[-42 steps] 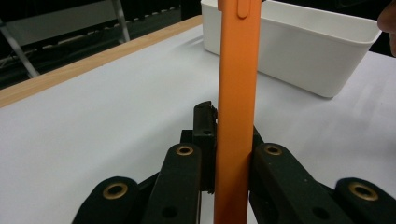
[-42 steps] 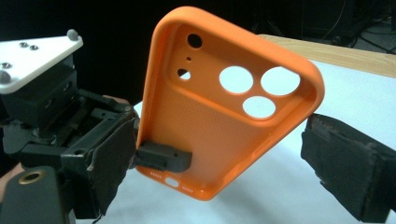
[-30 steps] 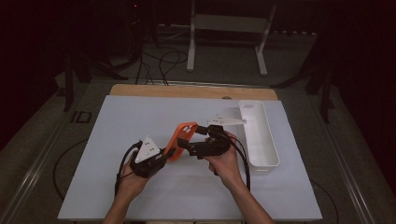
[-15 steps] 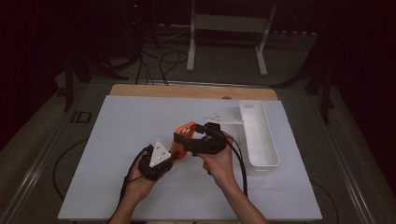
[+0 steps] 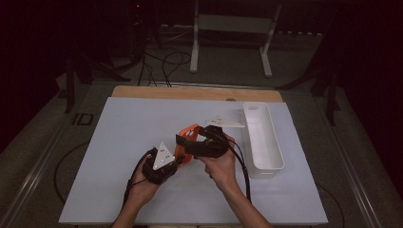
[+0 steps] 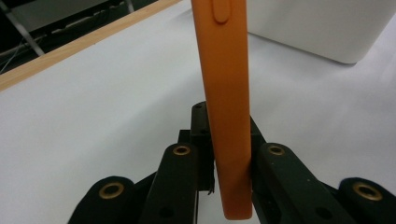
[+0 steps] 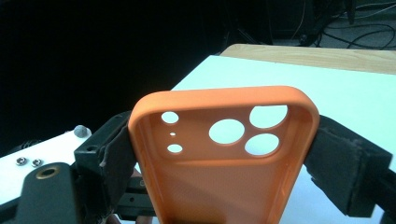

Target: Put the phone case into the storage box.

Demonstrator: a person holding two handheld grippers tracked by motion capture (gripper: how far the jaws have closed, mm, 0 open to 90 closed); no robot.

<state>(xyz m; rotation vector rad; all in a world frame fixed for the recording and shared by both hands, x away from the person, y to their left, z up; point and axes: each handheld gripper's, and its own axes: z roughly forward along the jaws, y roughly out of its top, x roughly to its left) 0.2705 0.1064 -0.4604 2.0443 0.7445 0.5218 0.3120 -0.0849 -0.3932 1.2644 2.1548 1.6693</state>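
A dark room surrounds our white table [image 5: 119, 142]. Above its near middle we hold the orange phone case [image 5: 187, 137]: left gripper [image 5: 172, 160] pinches one thin edge, right gripper [image 5: 190, 142] spans its width, steadying it; white tray [image 5: 263, 137] waits right.

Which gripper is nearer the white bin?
Right. The right gripper, holding the orange case, sits just beside the white bin; the left gripper is farther off across the mat.
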